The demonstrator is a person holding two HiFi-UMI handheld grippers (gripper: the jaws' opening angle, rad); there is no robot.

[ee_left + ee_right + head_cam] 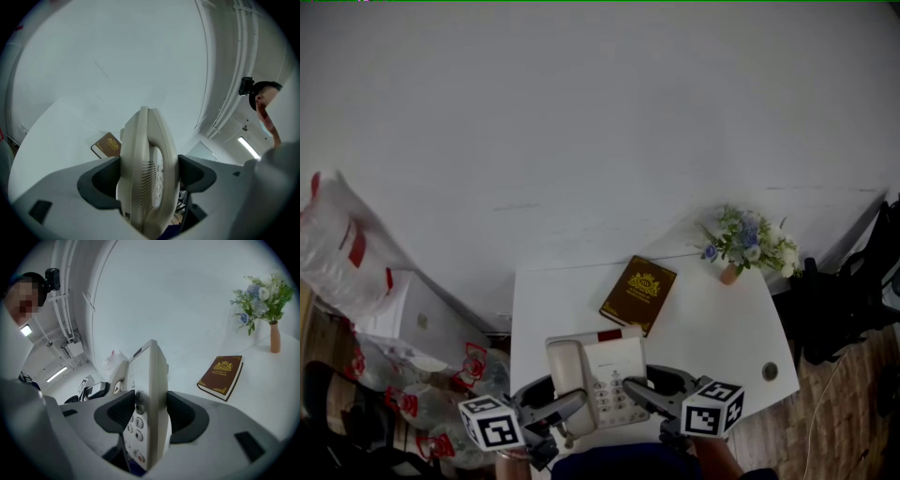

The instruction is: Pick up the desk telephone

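The cream plastic desk telephone (598, 373) sits in the lower middle of the head view, gripped from both sides over the near edge of the white desk (712, 319). Its handset (566, 370) lies in the cradle on the picture's left half of the body. The grey keypad (613, 394) takes up the right half.

The left tool (574, 401), grey with a black-and-white marker cube, comes in from the lower left and is clamped on the handset side. In the left gripper view the desk telephone (147, 173) stands edge-on and fills the gap, with both dark pads (105, 180) pressed against it.

The right tool (634, 385) comes in from the lower right. In the right gripper view its jaws stand wide but grip the keypad side of the desk telephone (149, 394), one pad on the keyed face and the other on the back. The number keys (137, 423) show just beside the picture's left pad. Whether the base touches the desk cannot be told.

Beyond the telephone, near frame centre, a brown hardcover book (638, 293) with a gold emblem lies flat on the desk. At the desk's upper right corner stands a small terracotta vase of flowers (748, 246), blue and white. A round cable hole (770, 371) sits near the desk's right edge. Clear plastic bags (342, 246) with red print pile up at the left of the frame, off the desk. A plain white wall (581, 112) fills the upper half.
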